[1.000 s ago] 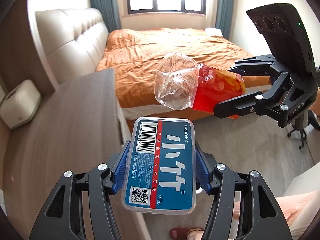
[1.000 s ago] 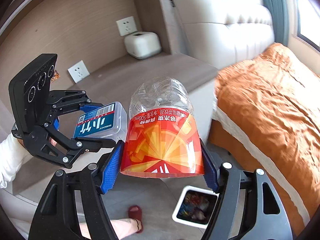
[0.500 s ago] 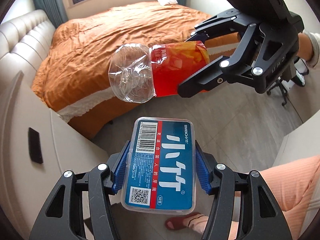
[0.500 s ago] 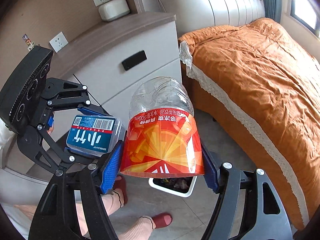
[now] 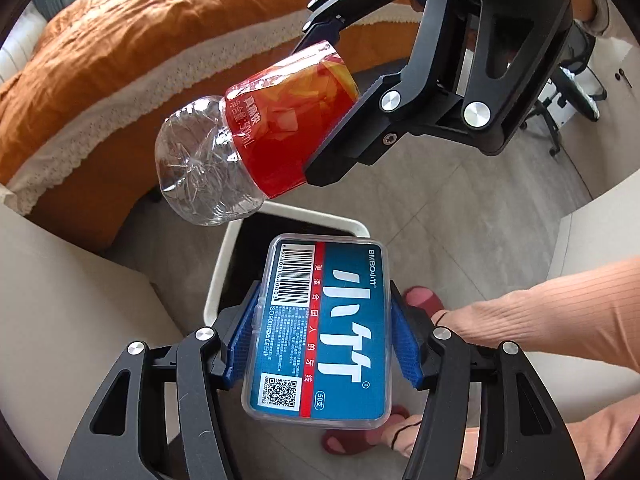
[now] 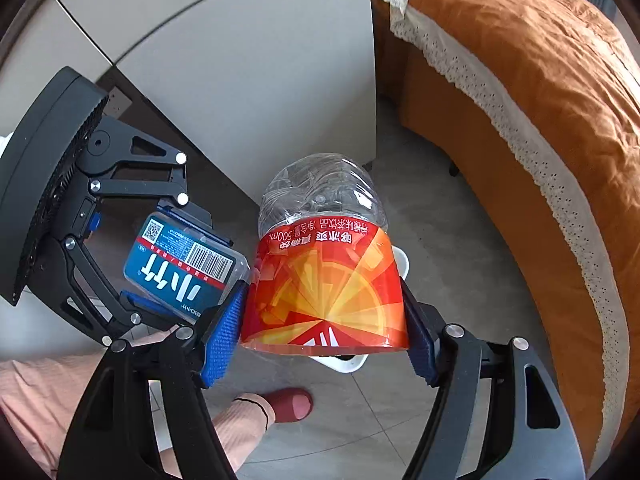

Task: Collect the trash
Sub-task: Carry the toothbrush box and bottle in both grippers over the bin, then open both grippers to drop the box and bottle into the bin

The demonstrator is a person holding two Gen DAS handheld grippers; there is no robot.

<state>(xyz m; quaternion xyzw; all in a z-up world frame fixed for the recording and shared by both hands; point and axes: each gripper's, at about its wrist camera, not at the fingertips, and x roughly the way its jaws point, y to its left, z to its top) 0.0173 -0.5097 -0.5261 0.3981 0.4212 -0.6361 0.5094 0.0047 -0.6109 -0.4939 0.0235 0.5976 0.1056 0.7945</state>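
Observation:
My left gripper (image 5: 320,344) is shut on a clear plastic box with a blue and red label (image 5: 320,332); the box also shows in the right wrist view (image 6: 182,266). My right gripper (image 6: 324,324) is shut on an empty plastic bottle with an orange-red label (image 6: 324,280); the bottle also shows in the left wrist view (image 5: 256,136). A white trash bin (image 5: 224,268) stands on the floor below both items. The box hides most of its opening. In the right wrist view only a bit of its rim (image 6: 402,264) shows behind the bottle.
A bed with an orange cover (image 6: 540,92) stands to one side of the bin. A light grey cabinet (image 6: 256,68) stands on the other. The person's feet in red slippers (image 6: 292,404) are on the grey floor by the bin. An office chair (image 5: 568,92) stands further off.
Both grippers have tilted down and come lower toward the floor with their items. The bin now lies directly under the box and bottle.

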